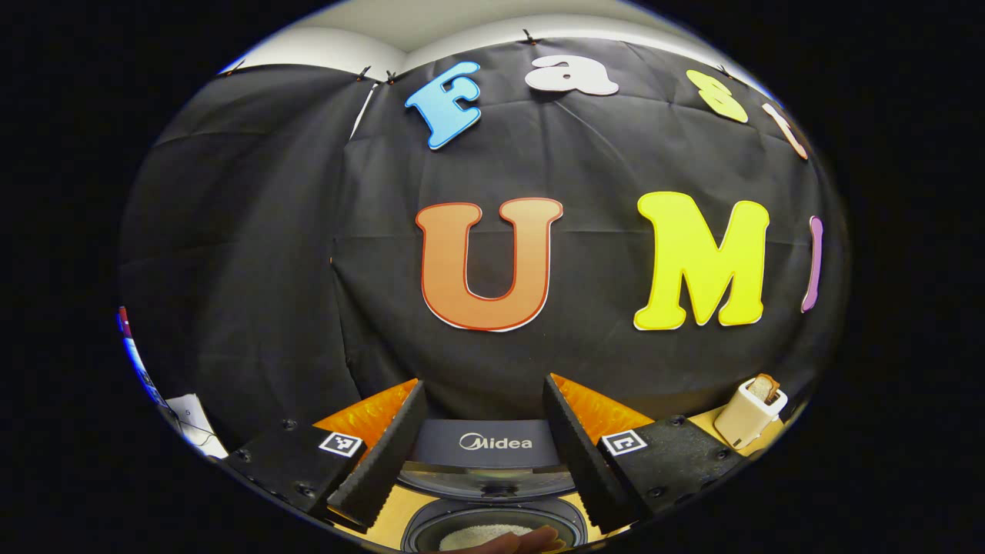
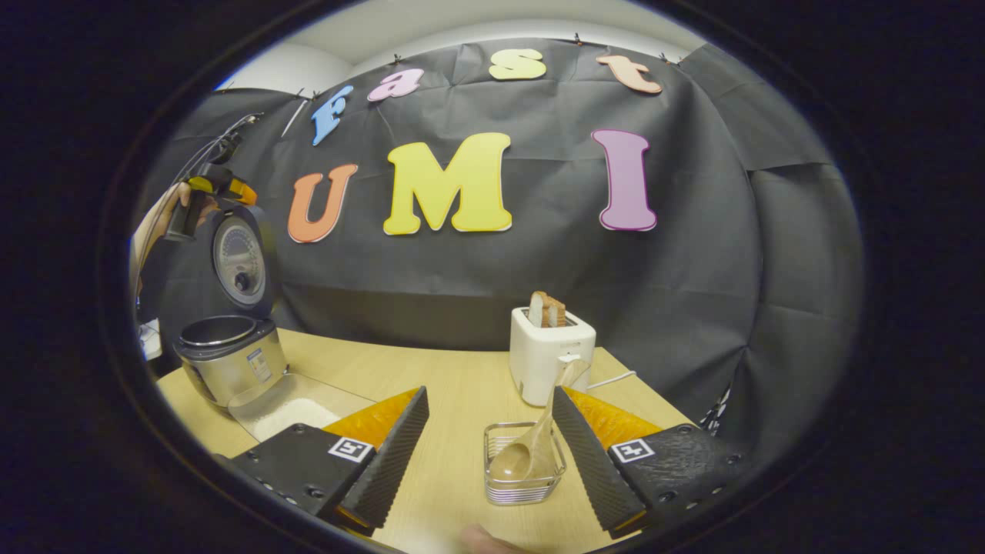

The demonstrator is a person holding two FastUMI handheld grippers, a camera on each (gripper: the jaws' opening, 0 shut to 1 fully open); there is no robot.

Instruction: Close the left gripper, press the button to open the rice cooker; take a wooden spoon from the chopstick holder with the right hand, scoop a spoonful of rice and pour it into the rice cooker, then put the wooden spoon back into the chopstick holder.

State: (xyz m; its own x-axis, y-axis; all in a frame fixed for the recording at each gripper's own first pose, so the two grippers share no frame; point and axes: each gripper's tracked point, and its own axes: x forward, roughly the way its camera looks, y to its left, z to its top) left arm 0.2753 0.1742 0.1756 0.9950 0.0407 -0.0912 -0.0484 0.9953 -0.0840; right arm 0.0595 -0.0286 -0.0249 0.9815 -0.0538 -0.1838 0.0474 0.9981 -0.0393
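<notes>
**Rice cooker open, spoon back in holder**

Rice cooker [image 2: 229,355] stands lid-up at the desk's [image 2: 454,385] left end, rice inside. Right of it, before the toaster [image 2: 551,354], the wooden spoon [image 2: 531,454] sits in the chopstick holder [image 2: 523,478]. My left tongs [image 1: 483,450] and right tongs [image 2: 489,450] both gape, empty. Looks finished.

Silver rice cooker [image 2: 231,355], white toaster [image 2: 548,352], pale wooden spoon [image 2: 531,452].
</notes>
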